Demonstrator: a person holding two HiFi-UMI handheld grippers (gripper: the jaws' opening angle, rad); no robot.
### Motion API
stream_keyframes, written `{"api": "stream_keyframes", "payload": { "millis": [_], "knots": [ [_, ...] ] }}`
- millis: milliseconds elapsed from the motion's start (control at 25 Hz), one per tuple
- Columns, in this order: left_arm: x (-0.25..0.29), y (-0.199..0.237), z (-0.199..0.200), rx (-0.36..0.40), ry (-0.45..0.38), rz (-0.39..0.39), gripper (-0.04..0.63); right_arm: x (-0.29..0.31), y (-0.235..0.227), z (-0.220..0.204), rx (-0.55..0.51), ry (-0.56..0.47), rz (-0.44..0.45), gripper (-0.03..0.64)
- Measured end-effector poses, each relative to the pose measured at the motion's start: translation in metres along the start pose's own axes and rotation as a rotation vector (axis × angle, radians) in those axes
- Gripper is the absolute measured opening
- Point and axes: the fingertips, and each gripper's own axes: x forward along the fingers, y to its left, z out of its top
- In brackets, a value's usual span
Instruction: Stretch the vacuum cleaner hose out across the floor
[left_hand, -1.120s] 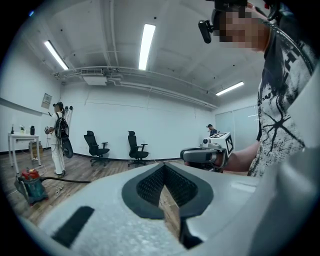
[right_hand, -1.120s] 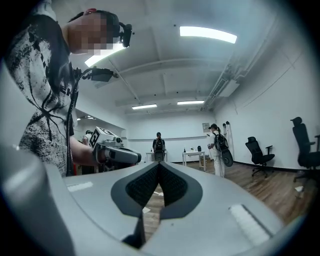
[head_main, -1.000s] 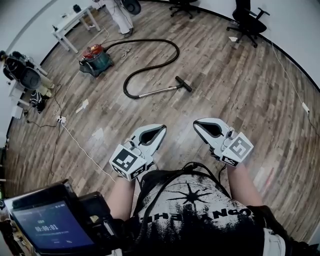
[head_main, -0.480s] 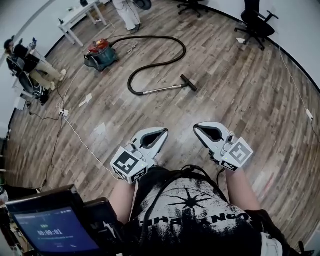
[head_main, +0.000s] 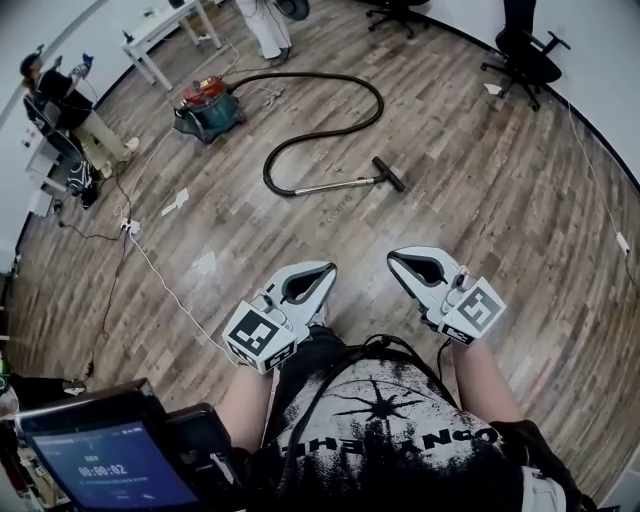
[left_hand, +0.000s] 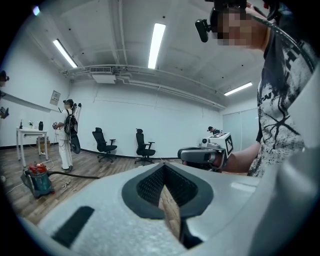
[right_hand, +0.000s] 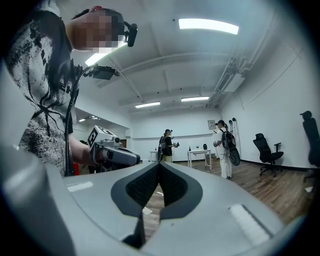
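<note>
Wood floor (head_main: 470, 200) runs open to the curled hose (head_main: 340, 118), chair (head_main: 528, 58) by the wall (head_main: 605, 60).
Left gripper (head_main: 322, 270) and right gripper (head_main: 396, 257), both closed and empty, hang well short of it.

White table (head_main: 165, 28), office chair (head_main: 530, 62), seated person (head_main: 62, 100)
</note>
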Motion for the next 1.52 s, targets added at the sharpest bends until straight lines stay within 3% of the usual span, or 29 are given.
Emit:
{"api": "stream_keyframes", "payload": {
  "millis": [120, 400, 840, 1080, 1520],
  "knots": [
    [0.004, 0.016, 0.004, 0.004, -0.011, -0.008, 0.000, 0.013, -0.011, 0.005, -0.013, 0.003, -0.008, 0.006],
    [-0.009, 0.133, 0.022, 0.000, -0.024, -0.046, 0.002, 0.118, -0.057, 0.018, -0.020, 0.012, -0.070, 0.006],
    [-0.023, 0.260, 0.026, -0.015, -0.011, -0.076, 0.000, 0.233, -0.101, 0.011, -0.014, 0.036, -0.113, 0.006],
    [-0.021, 0.296, 0.020, -0.022, -0.008, -0.105, 0.000, 0.263, -0.117, 0.006, -0.018, 0.052, -0.136, 0.006],
    [-0.021, 0.318, 0.009, -0.037, -0.018, -0.145, 0.000, 0.292, -0.120, -0.006, -0.043, 0.092, -0.167, 0.006]
  ]
}}
